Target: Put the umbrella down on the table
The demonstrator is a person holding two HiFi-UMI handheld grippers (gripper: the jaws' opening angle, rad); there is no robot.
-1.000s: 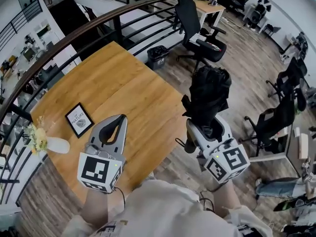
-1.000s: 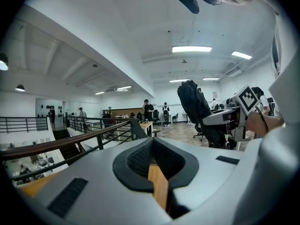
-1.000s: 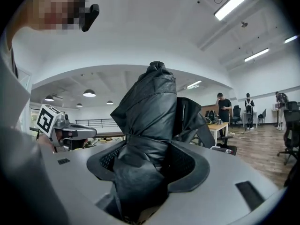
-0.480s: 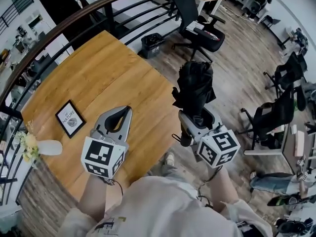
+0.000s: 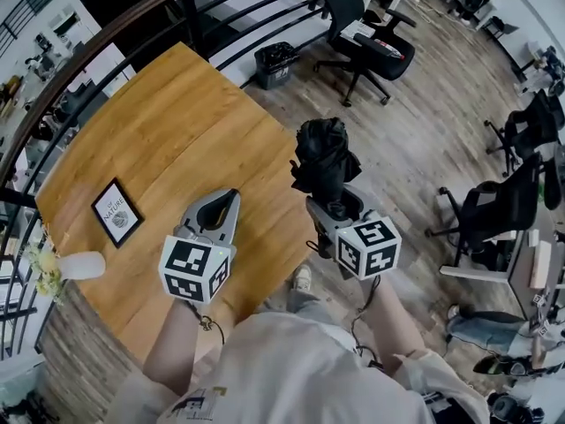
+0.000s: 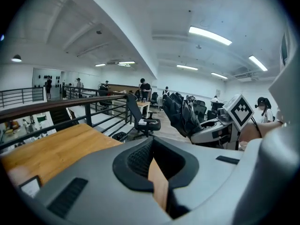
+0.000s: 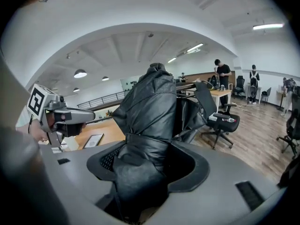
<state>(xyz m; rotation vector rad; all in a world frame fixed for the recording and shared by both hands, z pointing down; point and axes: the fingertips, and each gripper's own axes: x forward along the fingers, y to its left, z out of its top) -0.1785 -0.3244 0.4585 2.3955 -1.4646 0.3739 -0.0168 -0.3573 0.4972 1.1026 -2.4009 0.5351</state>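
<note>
A folded black umbrella (image 5: pixel 322 153) stands upright in my right gripper (image 5: pixel 333 203), which is shut on its lower end. It hangs in the air just off the right edge of the wooden table (image 5: pixel 177 131), over the floor. In the right gripper view the umbrella (image 7: pixel 150 107) fills the space between the jaws of the right gripper (image 7: pixel 149 150). My left gripper (image 5: pixel 231 194) is shut and holds nothing, hovering over the table's near right part. In the left gripper view the left gripper (image 6: pixel 152 142) points across the table (image 6: pixel 51 146), with the umbrella (image 6: pixel 180 114) to its right.
A framed picture (image 5: pixel 116 213) lies on the table's left side, and a white vase with flowers (image 5: pixel 79 265) stands at its near left edge. A dark railing (image 5: pixel 132 34) runs behind the table. A black office chair (image 5: pixel 362 34) and a bin (image 5: pixel 274 64) stand beyond.
My right gripper has carried the umbrella leftward, from over the open floor to just beside the table's right edge. The left gripper stays shut over the table.
</note>
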